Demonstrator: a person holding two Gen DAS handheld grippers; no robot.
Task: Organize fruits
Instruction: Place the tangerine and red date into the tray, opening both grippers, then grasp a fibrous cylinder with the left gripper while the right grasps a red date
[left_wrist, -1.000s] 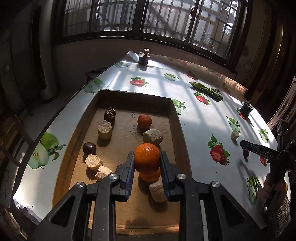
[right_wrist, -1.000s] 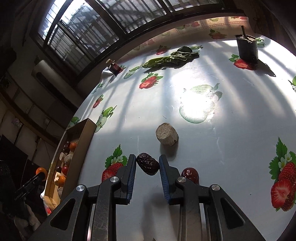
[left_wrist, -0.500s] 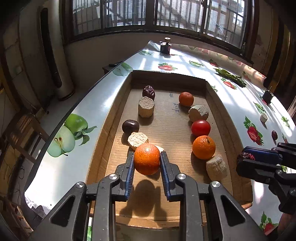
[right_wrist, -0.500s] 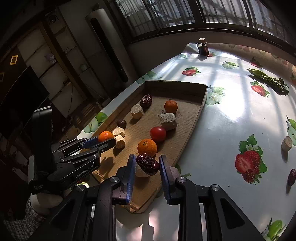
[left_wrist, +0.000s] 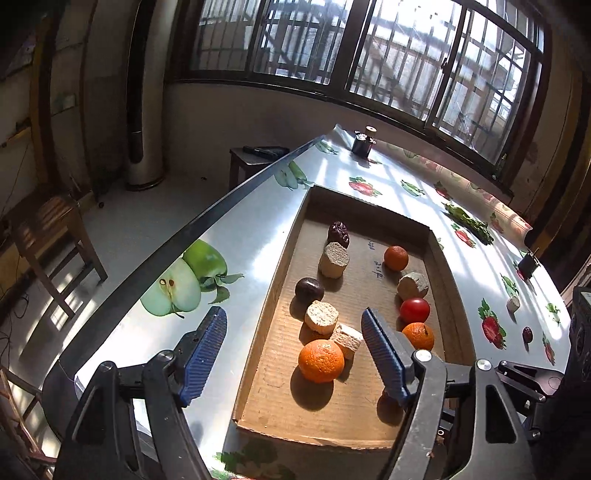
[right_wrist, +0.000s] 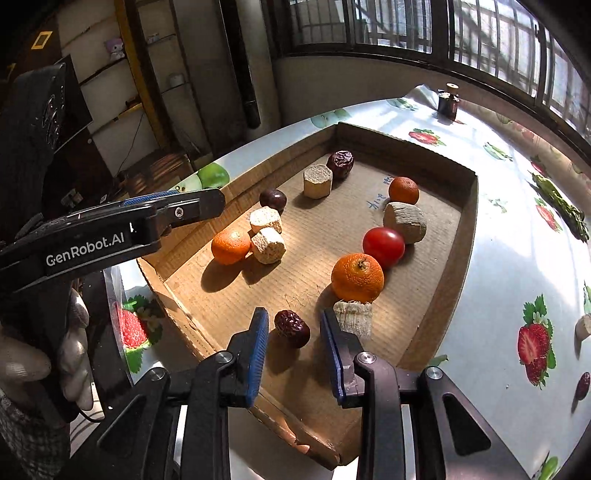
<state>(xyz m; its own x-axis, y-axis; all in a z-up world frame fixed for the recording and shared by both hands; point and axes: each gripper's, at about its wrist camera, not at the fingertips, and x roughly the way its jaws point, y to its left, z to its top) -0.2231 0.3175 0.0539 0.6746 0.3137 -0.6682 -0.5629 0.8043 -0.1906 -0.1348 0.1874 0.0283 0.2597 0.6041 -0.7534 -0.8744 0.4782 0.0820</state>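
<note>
Both grippers are at the near end of the cardboard tray (right_wrist: 467, 236), releasing fruit. The left gripper (left_wrist: 293, 354) has just been opening; its fingers stand spread, and the orange (left_wrist: 320, 360) sits free on the tray floor between them, touching a beige block (left_wrist: 346, 340). The right gripper (right_wrist: 293, 350) has also just been opening; its fingers are parted on either side of the dried date (right_wrist: 291, 328), apparently clear of it, with the date resting near the tray's near edge beside a pale block (right_wrist: 352, 317). In my judgement, both should lift straight back before swinging away, to avoid nudging the round fruit. Two pieces remain on the table (right_wrist: 517, 236) near its right edge.
</note>
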